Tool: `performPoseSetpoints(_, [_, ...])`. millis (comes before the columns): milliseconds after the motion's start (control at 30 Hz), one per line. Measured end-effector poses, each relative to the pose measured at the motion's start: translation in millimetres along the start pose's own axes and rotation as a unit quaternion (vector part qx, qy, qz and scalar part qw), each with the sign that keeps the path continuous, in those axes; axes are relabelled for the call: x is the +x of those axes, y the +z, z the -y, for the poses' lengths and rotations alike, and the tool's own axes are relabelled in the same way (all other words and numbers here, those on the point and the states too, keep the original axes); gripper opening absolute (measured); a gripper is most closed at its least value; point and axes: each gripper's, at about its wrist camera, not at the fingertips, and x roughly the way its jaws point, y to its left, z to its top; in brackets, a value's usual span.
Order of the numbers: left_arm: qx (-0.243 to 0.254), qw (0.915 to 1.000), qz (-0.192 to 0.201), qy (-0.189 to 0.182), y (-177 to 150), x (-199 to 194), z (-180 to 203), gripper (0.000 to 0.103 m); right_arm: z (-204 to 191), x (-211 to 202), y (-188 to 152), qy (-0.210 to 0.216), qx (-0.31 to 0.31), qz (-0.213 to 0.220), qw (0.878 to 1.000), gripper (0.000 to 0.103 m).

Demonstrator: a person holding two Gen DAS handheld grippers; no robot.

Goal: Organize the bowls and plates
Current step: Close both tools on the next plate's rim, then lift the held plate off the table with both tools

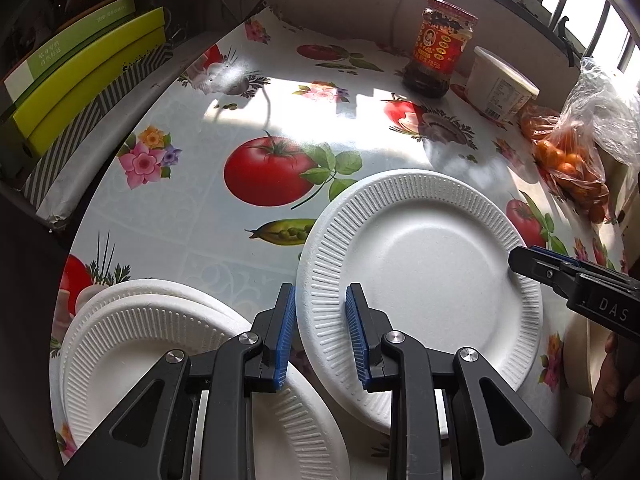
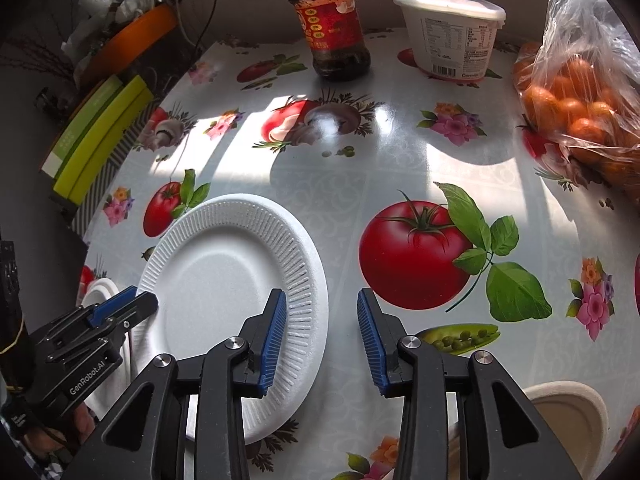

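Note:
A white ribbed foam plate [image 1: 420, 264] lies over the flowered tablecloth, and its near-left edge overlaps a stack of similar plates [image 1: 140, 340]. My left gripper [image 1: 320, 336] has the plate's left rim between its blue pads, which press on it from both sides. In the right wrist view the same plate [image 2: 224, 280] sits at the left. My right gripper [image 2: 322, 336] stands open over its right rim: one finger above the ribs, the other over bare cloth, neither pressing. A beige bowl [image 2: 568, 412] shows at the bottom right.
At the table's far side stand a chili sauce jar [image 2: 332, 28] and a white tub [image 2: 452, 36]. A plastic bag of oranges [image 2: 580, 92] fills the right edge. Yellow-green boxes [image 1: 92, 76] lean off the table's left edge. A hand [image 1: 612, 392] holds the right gripper.

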Motion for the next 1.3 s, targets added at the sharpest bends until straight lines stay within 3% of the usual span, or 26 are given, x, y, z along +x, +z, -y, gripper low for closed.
performPoseSetpoints(67, [-0.002, 1.0000, 0.001, -0.003, 0.2, -0.9, 0.1, 0.027, -0.5, 0.4, 0.0, 0.008, -0.001, -0.002, 1.000, 0.019])
performPoseSetpoints(767, [-0.004, 0.9994, 0.035, -0.008, -1.3, -33.3, -1.4, 0.027, -9.1, -25.9, -0.2, 0.011, 0.000, 0.029, 1.000, 0.019])
performPoseSetpoints(1300, [-0.032, 0.9980, 0.055, 0.002, -20.5, -67.4, -36.5, 0.027, -53.7, -42.0, -12.9, 0.031, -0.024, 0.037, 0.999, 0.019])
